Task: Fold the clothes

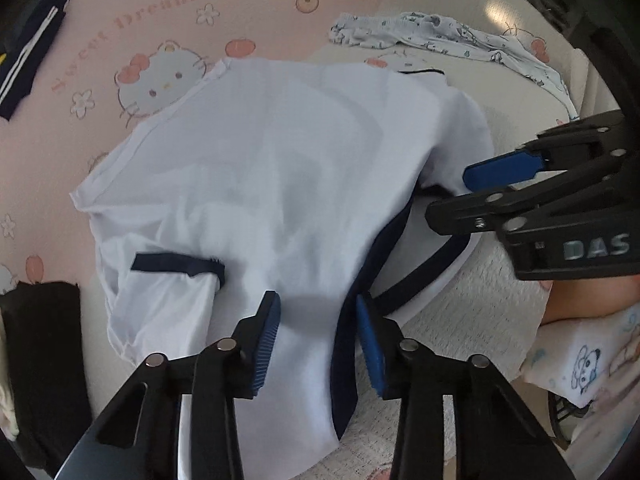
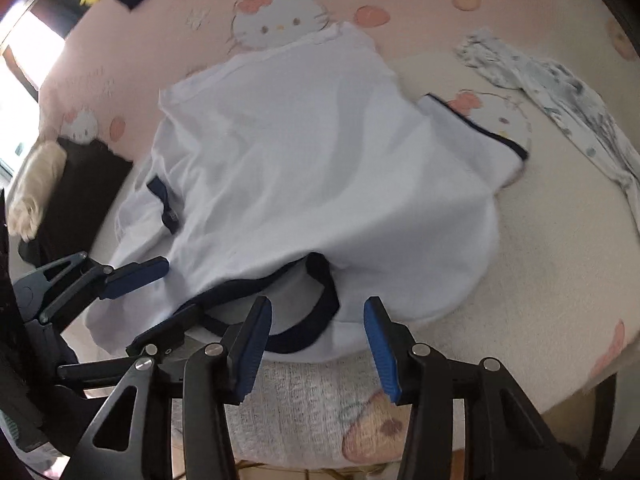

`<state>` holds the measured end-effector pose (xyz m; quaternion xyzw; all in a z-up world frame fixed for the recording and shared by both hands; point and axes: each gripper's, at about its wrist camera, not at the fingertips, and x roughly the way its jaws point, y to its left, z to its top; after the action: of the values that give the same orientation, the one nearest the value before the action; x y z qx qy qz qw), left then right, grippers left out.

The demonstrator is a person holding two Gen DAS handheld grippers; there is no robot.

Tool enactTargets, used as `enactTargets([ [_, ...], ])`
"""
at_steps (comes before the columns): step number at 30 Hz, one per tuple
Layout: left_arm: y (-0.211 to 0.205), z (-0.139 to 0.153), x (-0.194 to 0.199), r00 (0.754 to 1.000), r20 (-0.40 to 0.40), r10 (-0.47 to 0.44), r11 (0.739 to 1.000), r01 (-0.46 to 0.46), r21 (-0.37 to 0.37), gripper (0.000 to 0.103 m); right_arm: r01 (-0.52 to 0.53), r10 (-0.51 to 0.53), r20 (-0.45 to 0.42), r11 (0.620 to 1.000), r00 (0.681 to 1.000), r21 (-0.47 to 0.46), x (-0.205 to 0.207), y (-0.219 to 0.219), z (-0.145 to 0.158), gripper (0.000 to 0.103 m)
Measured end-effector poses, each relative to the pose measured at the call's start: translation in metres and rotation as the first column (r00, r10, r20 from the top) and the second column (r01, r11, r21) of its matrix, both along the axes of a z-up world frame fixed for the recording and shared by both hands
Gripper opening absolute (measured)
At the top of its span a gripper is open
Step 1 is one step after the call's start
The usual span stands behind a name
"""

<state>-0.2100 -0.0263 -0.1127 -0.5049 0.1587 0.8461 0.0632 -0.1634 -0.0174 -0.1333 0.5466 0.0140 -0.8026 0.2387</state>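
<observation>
White T-shirt (image 1: 280, 168) spread on pink cartoon-print bedsheet (image 1: 120, 40).

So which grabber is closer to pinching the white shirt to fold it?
Probably the left gripper: the shirt lies right between its fingers, by the collar. The right gripper hovers at the shirt's edge, half over the blanket.

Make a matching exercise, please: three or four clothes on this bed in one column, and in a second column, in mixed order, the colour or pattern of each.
Things:
1. T-shirt under the grippers
2. Small printed garment beyond it
3. Striped garment at the far left
4. Folded cloth at the near left

Descriptions:
a. plain black
b. white with navy trim
c. navy with white stripes
d. pale with small animal prints

Pairs: 1-b, 2-d, 3-c, 4-a
</observation>
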Motion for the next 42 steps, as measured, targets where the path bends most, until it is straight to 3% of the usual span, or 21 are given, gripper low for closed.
enactTargets([
  [4, -0.002, -0.005, 0.002, 1.000, 0.009, -0.002, 1.000, 0.002, -0.007, 0.035, -0.027, 0.027, -0.003, 0.998, 1.000, 0.057, -0.004, -0.010, -0.011, 0.047],
  [9, -0.007, -0.002, -0.001, 0.998, 0.030, 0.047, 0.997, -0.049, 0.068, 0.035, -0.012, 0.015, -0.039, 0.998, 0.999, 0.065, -0.010, -0.012, -0.012, 0.047],
  [12, -0.007, -0.006, -0.007, 0.997, 0.050, 0.065, 0.995, -0.068, 0.070, 0.035, -0.009, 0.016, -0.072, 0.995, 0.997, 0.097, -0.010, -0.017, -0.014, 0.046],
  [14, -0.004, -0.009, -0.008, 0.997, 0.054, 0.058, 0.996, -0.062, 0.070, 0.035, -0.007, 0.024, -0.111, 0.989, 0.994, 0.144, -0.008, -0.021, -0.014, 0.032],
  [15, -0.004, -0.008, -0.006, 0.998, 0.035, 0.054, 0.996, -0.057, 0.069, 0.035, 0.002, 0.022, -0.129, 0.984, 0.991, 0.181, -0.006, -0.023, -0.015, 0.018],
  [16, -0.004, -0.007, -0.004, 0.999, 0.016, 0.050, 0.996, -0.051, 0.067, 0.035, 0.017, 0.006, -0.126, 0.984, 0.992, 0.178, -0.006, -0.019, -0.013, 0.010],
  [18, -0.005, -0.007, -0.001, 0.998, 0.002, 0.055, 0.998, -0.055, 0.034, 0.019, 0.058, -0.043, -0.104, 0.987, 0.994, 0.150, -0.005, -0.011, -0.011, 0.009],
  [20, -0.011, -0.008, 0.002, 0.998, 0.010, 0.064, 0.998, -0.064, 0.019, 0.017, 0.094, -0.082, -0.087, 0.985, 0.993, 0.145, 0.000, 0.001, -0.008, 0.007],
  [22, -0.016, -0.007, 0.005, 0.997, 0.021, 0.070, 0.997, -0.071, 0.038, 0.017, 0.128, -0.119, -0.072, 0.981, 0.990, 0.145, 0.005, 0.011, -0.005, 0.007],
  [25, -0.024, -0.002, 0.013, 0.997, 0.007, 0.078, 0.997, -0.078, 0.027, 0.018, 0.127, -0.107, -0.093, 0.961, 0.990, 0.247, 0.021, 0.014, -0.002, 0.007],
  [28, -0.033, 0.000, 0.019, 0.996, 0.015, 0.086, 0.996, -0.086, 0.033, 0.018, 0.173, -0.159, -0.074, 0.948, 0.984, 0.265, 0.023, 0.022, -0.005, 0.007],
  [31, -0.046, -0.001, 0.020, 0.996, 0.039, 0.085, 0.993, -0.088, 0.074, 0.018, 0.220, -0.222, -0.003, 0.967, 0.975, 0.126, 0.019, 0.039, -0.005, 0.007],
  [34, -0.050, 0.004, 0.025, 0.995, 0.023, 0.094, 0.988, -0.096, 0.117, 0.018, 0.208, -0.209, -0.012, 0.976, 0.978, -0.060, 0.021, 0.038, 0.011, 0.009],
  [35, -0.049, 0.007, 0.028, 0.995, 0.018, 0.093, 0.984, -0.095, 0.148, 0.018, 0.166, -0.168, -0.048, 0.985, 0.985, -0.056, 0.024, 0.029, 0.016, 0.012],
  [37, -0.051, 0.012, 0.028, 0.995, 0.026, 0.095, 0.972, -0.098, 0.212, 0.018, 0.093, -0.094, -0.113, 0.996, 0.989, -0.014, 0.029, 0.011, 0.022, 0.042],
  [42, -0.054, 0.022, 0.027, 0.993, 0.030, 0.118, 0.951, -0.122, 0.284, 0.019, 0.038, -0.036, -0.080, 0.999, 0.996, 0.021, 0.025, -0.006, 0.009, 0.043],
])
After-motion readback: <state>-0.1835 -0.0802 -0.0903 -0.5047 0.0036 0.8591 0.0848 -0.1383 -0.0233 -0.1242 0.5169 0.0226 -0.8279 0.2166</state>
